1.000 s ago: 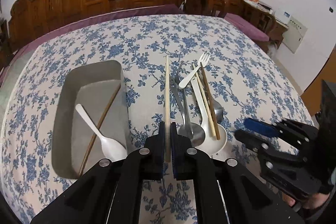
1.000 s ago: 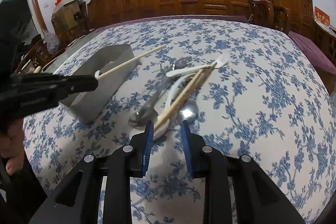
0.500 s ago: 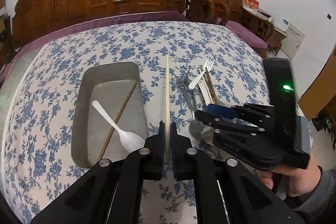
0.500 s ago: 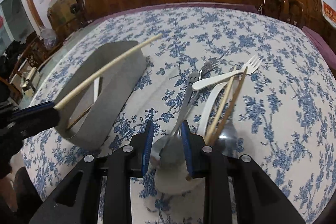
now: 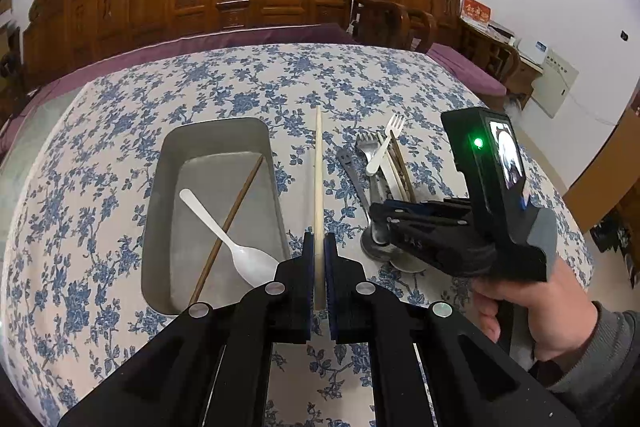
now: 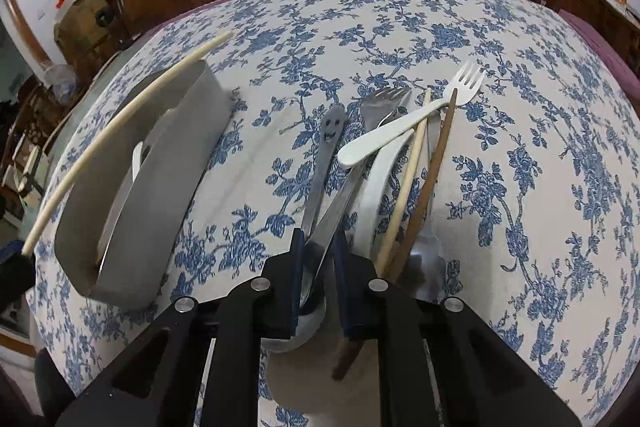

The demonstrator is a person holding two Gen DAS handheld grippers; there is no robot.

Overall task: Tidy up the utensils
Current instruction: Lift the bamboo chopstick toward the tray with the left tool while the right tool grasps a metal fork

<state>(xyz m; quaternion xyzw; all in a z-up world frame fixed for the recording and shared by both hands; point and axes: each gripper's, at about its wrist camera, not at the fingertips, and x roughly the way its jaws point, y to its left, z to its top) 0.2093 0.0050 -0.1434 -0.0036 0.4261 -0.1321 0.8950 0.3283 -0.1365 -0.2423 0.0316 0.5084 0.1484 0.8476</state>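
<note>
The left gripper (image 5: 319,259) is clamped on a pale chopstick (image 5: 318,183) pointing to twelve o'clock beside the tray (image 5: 160,187), while the right gripper (image 6: 318,267) stands apart astride a metal spoon (image 6: 320,187).

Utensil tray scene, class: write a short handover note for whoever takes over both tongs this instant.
Left tongs: shut on a pale chopstick, held above the cloth beside the grey tray.
Right tongs: open, straddling the metal handles at the near end of the pile.
Done: white spoon and brown chopstick lie in the tray.
Left: drop the pale chopstick in, then move the pile: metal fork, white fork, remaining chopsticks, spoons.
</note>
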